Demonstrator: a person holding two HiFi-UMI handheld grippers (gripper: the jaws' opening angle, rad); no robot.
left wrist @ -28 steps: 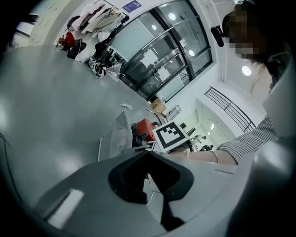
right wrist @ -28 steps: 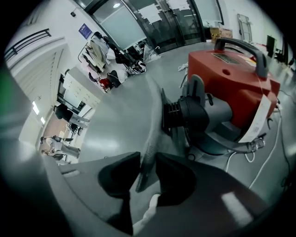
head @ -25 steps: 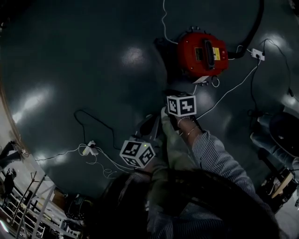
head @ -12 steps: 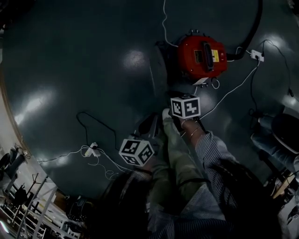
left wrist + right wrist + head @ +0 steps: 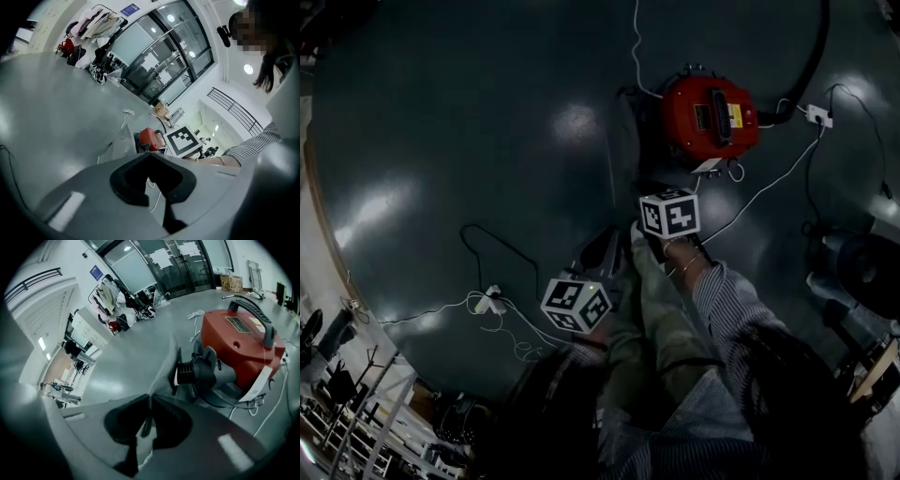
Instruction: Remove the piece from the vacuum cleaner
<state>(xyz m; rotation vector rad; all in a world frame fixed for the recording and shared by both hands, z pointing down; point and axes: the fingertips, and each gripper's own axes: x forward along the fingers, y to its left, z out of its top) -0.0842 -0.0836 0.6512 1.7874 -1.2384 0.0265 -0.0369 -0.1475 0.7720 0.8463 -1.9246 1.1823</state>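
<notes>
Red vacuum cleaner (image 5: 710, 114): yellow label (image 5: 734, 114) unreadable, white tag (image 5: 260, 380), black ribbed collar (image 5: 187, 372). Right gripper (image 5: 149, 401) jaws, just closing, pinch thin grey flat piece (image 5: 165, 365). Left gripper (image 5: 150, 154) jaws together.

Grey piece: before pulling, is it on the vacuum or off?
On: the grey piece's black collar sits in the red vacuum cleaner's port.

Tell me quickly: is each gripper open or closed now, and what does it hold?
Left gripper: jaws closed, nothing seen between them.
Right gripper: jaws have just been closing and now pinch the edge of the grey bag.
</notes>
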